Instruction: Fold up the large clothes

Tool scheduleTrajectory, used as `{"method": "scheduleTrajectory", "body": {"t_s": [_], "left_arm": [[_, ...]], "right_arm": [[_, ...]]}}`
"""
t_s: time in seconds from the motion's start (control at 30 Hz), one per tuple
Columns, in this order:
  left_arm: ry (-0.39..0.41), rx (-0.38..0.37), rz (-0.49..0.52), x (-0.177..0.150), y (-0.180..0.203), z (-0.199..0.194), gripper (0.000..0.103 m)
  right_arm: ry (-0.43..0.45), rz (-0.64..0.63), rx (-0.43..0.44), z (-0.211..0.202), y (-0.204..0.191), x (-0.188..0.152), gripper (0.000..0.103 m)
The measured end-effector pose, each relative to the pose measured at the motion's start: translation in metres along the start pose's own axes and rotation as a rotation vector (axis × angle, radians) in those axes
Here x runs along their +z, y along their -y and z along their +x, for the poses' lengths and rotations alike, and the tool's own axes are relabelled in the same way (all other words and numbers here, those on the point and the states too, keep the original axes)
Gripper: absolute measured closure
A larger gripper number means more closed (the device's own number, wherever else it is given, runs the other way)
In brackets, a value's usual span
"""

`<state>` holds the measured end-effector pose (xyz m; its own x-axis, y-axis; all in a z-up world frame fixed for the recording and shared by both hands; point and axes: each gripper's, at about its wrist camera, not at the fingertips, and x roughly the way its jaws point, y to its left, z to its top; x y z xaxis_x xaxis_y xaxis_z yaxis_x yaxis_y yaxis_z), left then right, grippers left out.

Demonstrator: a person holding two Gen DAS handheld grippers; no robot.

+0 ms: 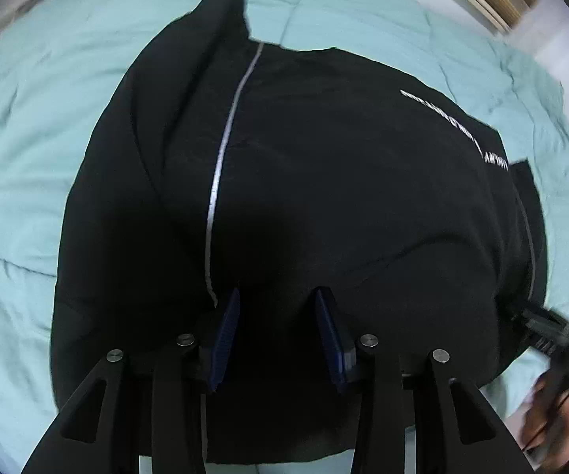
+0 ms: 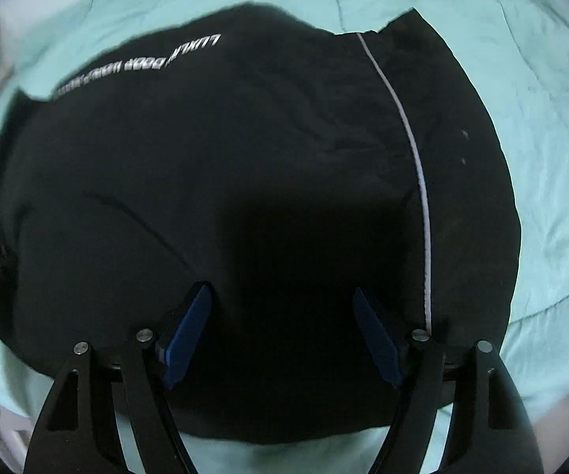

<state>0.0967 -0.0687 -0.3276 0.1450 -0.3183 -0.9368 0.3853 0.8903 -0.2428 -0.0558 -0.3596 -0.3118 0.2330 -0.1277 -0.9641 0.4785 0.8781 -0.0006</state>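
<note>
Black, matte garment (image 1: 323, 181) lies spread flat on a pale teal bedsheet (image 1: 27, 150), directly under both tongs. Its long axis runs away from the cameras, marked by a thin silver stripe (image 1: 225, 138) and a line of white lettering (image 2: 142, 67). Left gripper (image 1: 278, 339) hangs over the stripe side, blue pads part-way apart, nothing between them. Right gripper (image 2: 284, 339) stands wider, also empty. Fabric looks soft, lightly creased, with a blunt folded outline. Each hand seems equally near its own edge.

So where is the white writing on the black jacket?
The white writing runs along the black jacket near its far left edge in the right wrist view, close to the mint bedsheet.
</note>
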Motion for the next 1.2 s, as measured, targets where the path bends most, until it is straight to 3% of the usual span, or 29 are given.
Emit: {"method": "scheduleTrajectory", "body": {"t_s": [0.23,0.3,0.37,0.53,0.7,0.87,1.0,1.2], "left_arm": [[-0.004,0.047,0.045,0.004,0.012,-0.017,0.061],[0.015,0.030,0.053,0.004,0.017,-0.033,0.060],[0.064,0.028,0.067,0.005,0.024,-0.057,0.060],[0.217,0.062,0.137,0.015,0.052,-0.126,0.060],[0.343,0.117,0.191,0.015,0.078,-0.196,0.060],[0.426,0.131,0.196,0.000,0.099,-0.244,0.045],[0.403,0.212,0.128,-0.005,0.110,-0.254,0.044],[0.354,0.242,0.106,-0.016,0.117,-0.248,0.044]], "right_arm": [[-0.054,0.048,-0.015,-0.008,-0.003,0.012,0.024],[-0.052,0.090,0.026,-0.024,-0.003,0.016,0.024],[-0.005,0.118,0.073,-0.052,-0.007,0.019,0.024],[0.134,0.047,0.025,-0.125,-0.030,0.026,0.024],[0.240,0.075,0.033,-0.196,-0.033,0.031,0.023],[0.344,0.094,0.020,-0.250,-0.039,0.026,0.016],[0.386,0.118,0.001,-0.270,-0.038,0.011,0.013],[0.358,0.112,-0.049,-0.256,-0.039,-0.013,0.013]]}}
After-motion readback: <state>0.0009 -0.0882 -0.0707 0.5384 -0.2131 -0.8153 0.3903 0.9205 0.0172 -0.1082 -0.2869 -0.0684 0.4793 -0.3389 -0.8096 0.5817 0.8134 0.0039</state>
